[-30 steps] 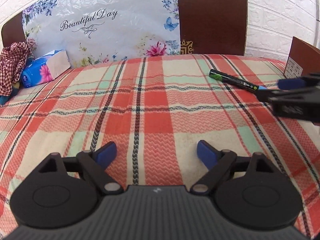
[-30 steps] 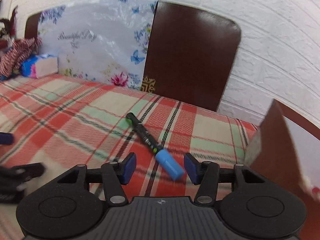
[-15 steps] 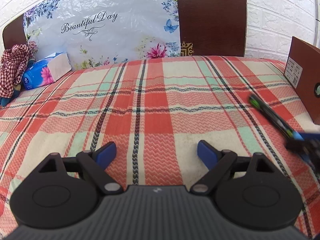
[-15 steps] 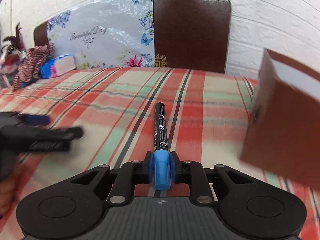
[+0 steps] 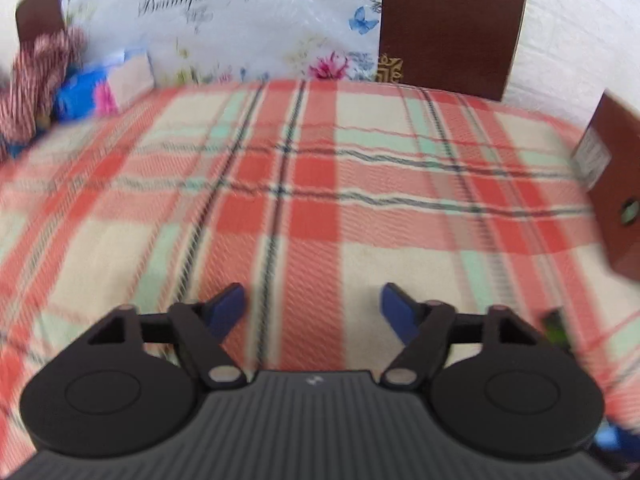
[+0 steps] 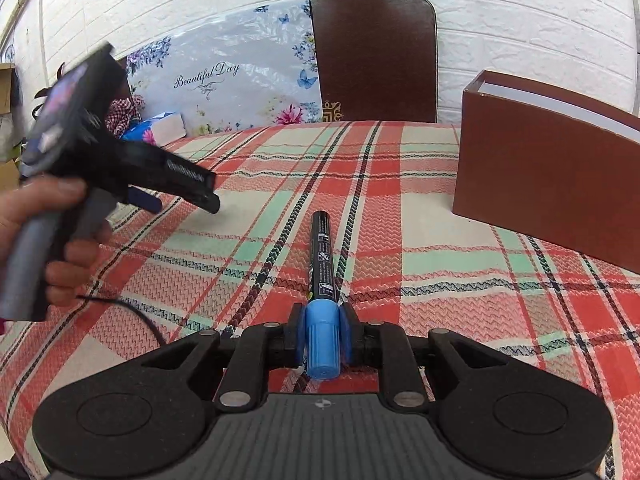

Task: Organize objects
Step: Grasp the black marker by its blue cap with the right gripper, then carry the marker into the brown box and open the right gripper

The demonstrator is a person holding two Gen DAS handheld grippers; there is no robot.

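Between the blue pads of the right gripper (image 6: 322, 338) sits a marker (image 6: 324, 264) with a black barrel covered in small white print and a thick bright-blue cap. The jaws have come together on the cap alone, pressing it from both sides, so the cap end lies nearest the wrist camera and the whole barrel sticks out beyond the fingertips. Its long axis runs straight forward along the line of the fingers, the black tail end pointing away across the plaid blanket (image 6: 420, 248) toward the dark brown headboard (image 6: 376, 56) at the far edge. The barrel seems to hang just above the cloth rather than lie on it, though this view does not settle that.

To the right of the marker, well apart from it, stands an open brown box (image 6: 548, 184) with a white inside. To the left, a hand (image 6: 44, 236) grips the handle of the left gripper (image 6: 176, 196), which points across toward the middle of the blanket.

From the left wrist view, which is blurred, the left gripper's (image 5: 312, 306) jaws are partly apart and closing, with only blanket between them. Farther back lie a blue tissue pack (image 5: 102, 84), a red checked cloth (image 5: 44, 76) and a floral plastic sheet (image 5: 260, 20) printed "Beautiful Day".
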